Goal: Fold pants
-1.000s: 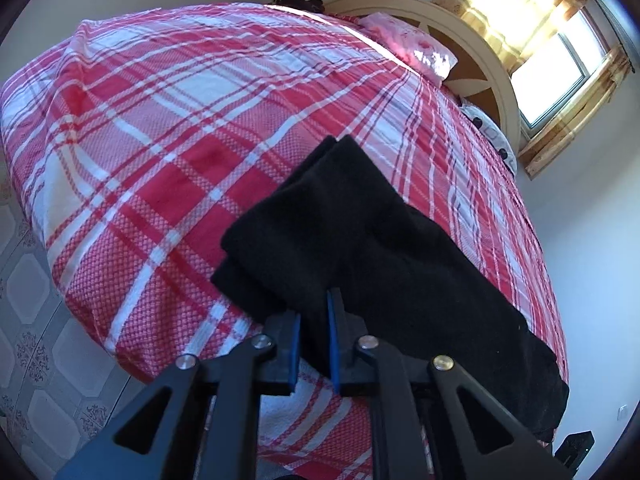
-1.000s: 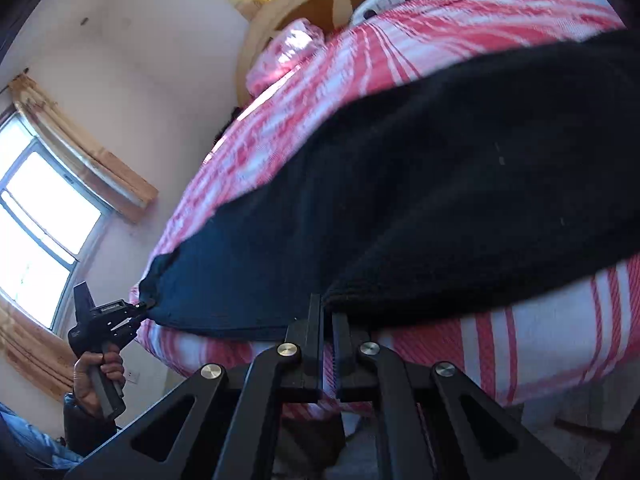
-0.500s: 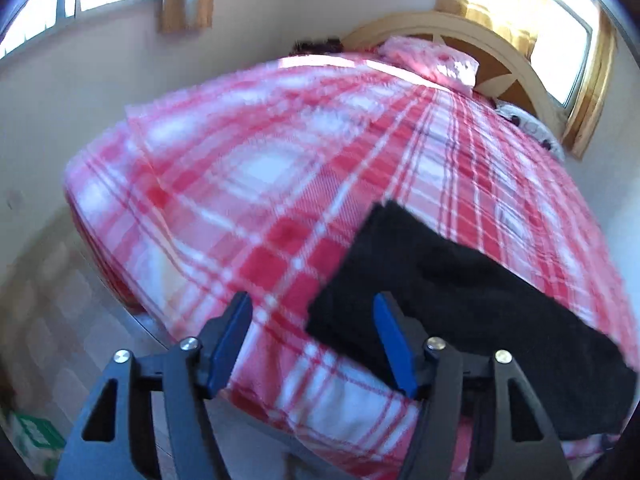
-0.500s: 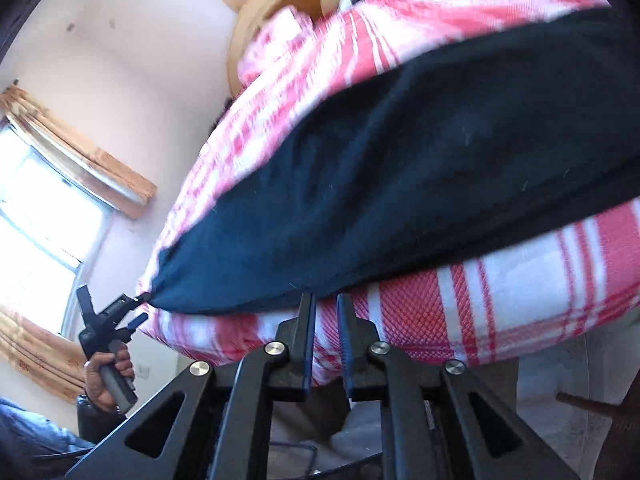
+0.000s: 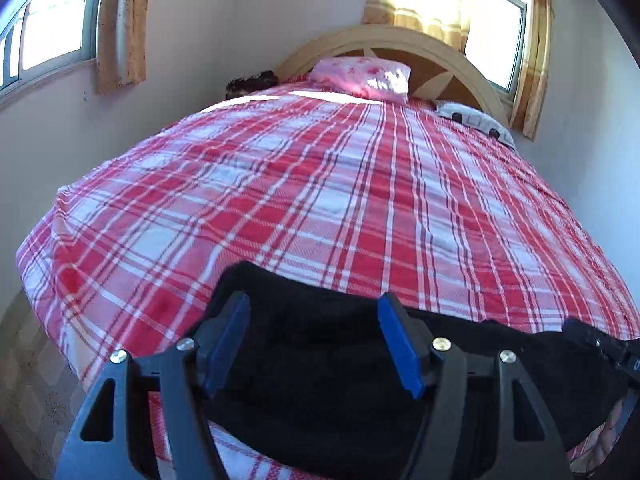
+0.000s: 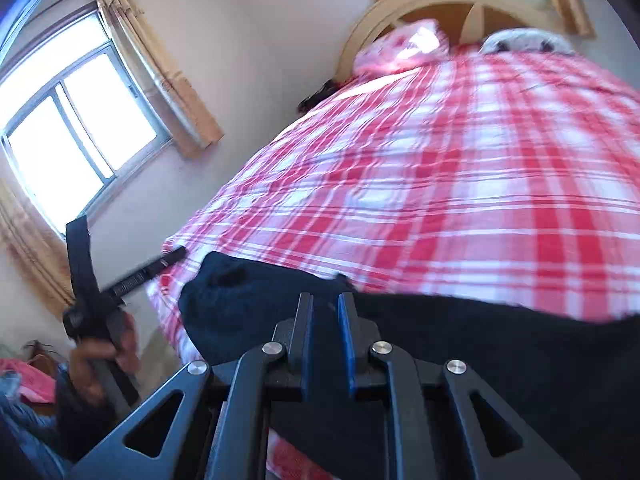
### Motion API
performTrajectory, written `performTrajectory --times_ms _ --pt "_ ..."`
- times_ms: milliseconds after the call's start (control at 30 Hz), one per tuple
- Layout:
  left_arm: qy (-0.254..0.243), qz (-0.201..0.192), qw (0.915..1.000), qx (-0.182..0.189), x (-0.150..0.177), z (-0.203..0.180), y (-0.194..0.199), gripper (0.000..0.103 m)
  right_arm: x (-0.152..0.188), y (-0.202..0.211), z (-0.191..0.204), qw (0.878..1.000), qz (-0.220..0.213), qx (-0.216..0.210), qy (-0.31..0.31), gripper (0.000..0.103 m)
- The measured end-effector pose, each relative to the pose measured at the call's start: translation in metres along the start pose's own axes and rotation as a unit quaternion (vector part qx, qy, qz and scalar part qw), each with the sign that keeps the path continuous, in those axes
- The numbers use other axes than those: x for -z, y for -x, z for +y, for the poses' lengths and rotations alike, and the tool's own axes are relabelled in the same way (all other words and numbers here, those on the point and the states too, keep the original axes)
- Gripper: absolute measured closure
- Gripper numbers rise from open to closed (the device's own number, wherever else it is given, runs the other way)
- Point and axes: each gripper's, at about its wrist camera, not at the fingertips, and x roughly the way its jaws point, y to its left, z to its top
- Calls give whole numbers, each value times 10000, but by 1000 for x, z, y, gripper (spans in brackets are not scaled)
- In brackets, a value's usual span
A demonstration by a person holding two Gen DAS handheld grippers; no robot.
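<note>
The black pants (image 5: 320,360) lie folded in a long strip along the near edge of the bed. My left gripper (image 5: 314,312) is open wide and empty, hovering above their left end. In the right wrist view the pants (image 6: 500,344) stretch across the bottom. My right gripper (image 6: 325,300) is nearly shut with a narrow gap between its blue pads; it sits just over the cloth, and I cannot tell whether any fabric is pinched. The left gripper (image 6: 176,254) shows at the far left, held by a hand.
The bed has a red and white plaid cover (image 5: 340,200), a pink pillow (image 5: 362,78) and a curved wooden headboard (image 5: 460,64). Windows with yellow curtains (image 5: 120,24) are on both walls. Floor (image 5: 28,380) lies left of the bed.
My left gripper let go of the pants, opened wide and pulled back and up. My right gripper lifted and tilted up off the pants' edge; the pants now lie flat.
</note>
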Motion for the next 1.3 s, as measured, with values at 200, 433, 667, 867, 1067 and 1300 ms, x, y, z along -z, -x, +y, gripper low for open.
performTrajectory --times_ms 200,433,667,867,1067,1300 --pt "-305 526 9977 -297 41 -8 -26 34 -7 -96 10 9936 974 426 370 89" --pt "-512 511 9966 -393 44 -10 -23 34 -7 -88 -10 9976 364 552 -227 89" --pt "10 235 9983 -542 36 -11 -17 27 7 102 -57 9763 -1855 574 -958 81" --pt "251 344 9948 -927 45 -18 -34 24 100 271 -151 8847 -3191 2343 -2460 35" --pt "422 377 9911 -1204 46 -22 -36 21 156 331 -224 8378 -3107 3046 -3298 45" --pt "405 484 9903 -1236 47 -22 -35 16 173 308 -280 8054 -2643 3375 -4093 62"
